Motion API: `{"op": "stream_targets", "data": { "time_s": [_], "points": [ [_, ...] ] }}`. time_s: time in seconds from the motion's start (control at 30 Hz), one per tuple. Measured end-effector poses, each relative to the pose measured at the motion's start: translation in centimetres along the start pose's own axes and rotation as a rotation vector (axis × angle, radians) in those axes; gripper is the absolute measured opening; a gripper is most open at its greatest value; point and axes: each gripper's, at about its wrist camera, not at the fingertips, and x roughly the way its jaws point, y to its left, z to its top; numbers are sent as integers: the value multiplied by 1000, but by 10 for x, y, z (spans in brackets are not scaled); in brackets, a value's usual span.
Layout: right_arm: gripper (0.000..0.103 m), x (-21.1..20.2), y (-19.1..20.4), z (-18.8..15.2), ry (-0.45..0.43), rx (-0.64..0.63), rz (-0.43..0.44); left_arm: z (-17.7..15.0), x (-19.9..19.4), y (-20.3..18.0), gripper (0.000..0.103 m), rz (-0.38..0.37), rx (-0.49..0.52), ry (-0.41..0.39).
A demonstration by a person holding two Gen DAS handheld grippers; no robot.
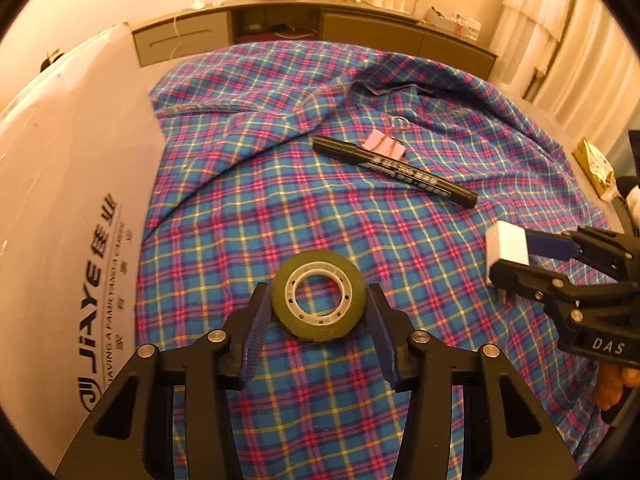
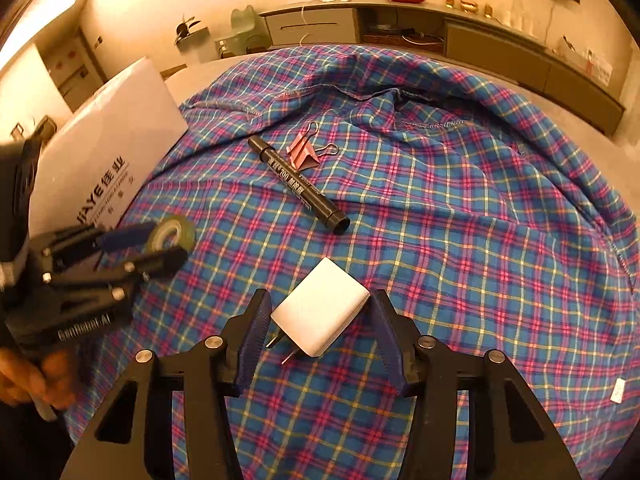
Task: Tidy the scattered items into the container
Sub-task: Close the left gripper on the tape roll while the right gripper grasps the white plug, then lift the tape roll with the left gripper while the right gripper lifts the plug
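Left wrist view: my left gripper (image 1: 320, 312) has its jaws around the green tape roll (image 1: 319, 295), which lies flat on the plaid cloth (image 1: 440, 240). The pads look like they touch its sides, but I can't tell if they're actually squeezing. The white container (image 1: 68, 200) sits off to the left; a black marker (image 1: 394, 171) and pink binder clip (image 1: 383, 146) lie together further back.

Right wrist view: my right gripper (image 2: 320, 322) straddles the white plug adapter (image 2: 320, 306), jaws apart with gaps either side, prongs pointing toward me. Same marker (image 2: 298, 185) and clip (image 2: 306, 154) beyond, touching.
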Motion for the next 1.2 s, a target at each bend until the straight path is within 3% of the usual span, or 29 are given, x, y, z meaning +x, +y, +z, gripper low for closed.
{"op": "stream_targets", "data": {
  "time_s": [0.2,0.27,0.37,0.83,0.9,0.97,1.03,1.07,1.13,1.2],
  "points": [
    [54,3,0,-3,-11,-1,-31,-4,2,-12,57,47,59,-15],
    [41,2,1,-3,-8,2,-19,-4,2,-13,54,52,66,-23],
    [34,-4,2,-2,-24,-3,-20,-4,1,-10,50,43,54,-18],
    [33,-19,-2,-7,-42,13,32,-2,-17,-17,49,15,32,-48],
    [36,-15,-5,-8,-36,29,40,-3,-17,-19,50,7,38,-43],
    [47,-10,-6,-8,-39,36,34,-3,-17,-23,50,3,49,-43],
    [47,-4,-4,-5,-37,34,23,-3,-18,-26,50,1,57,-45],
    [46,-1,-2,-4,-32,27,24,-3,-20,-27,50,0,58,-47],
    [33,4,5,-2,-21,-9,20,-3,-27,-28,50,-1,59,-58],
    [33,3,12,-2,-25,-37,18,-3,-34,-26,50,0,54,-70]
  ]
}}
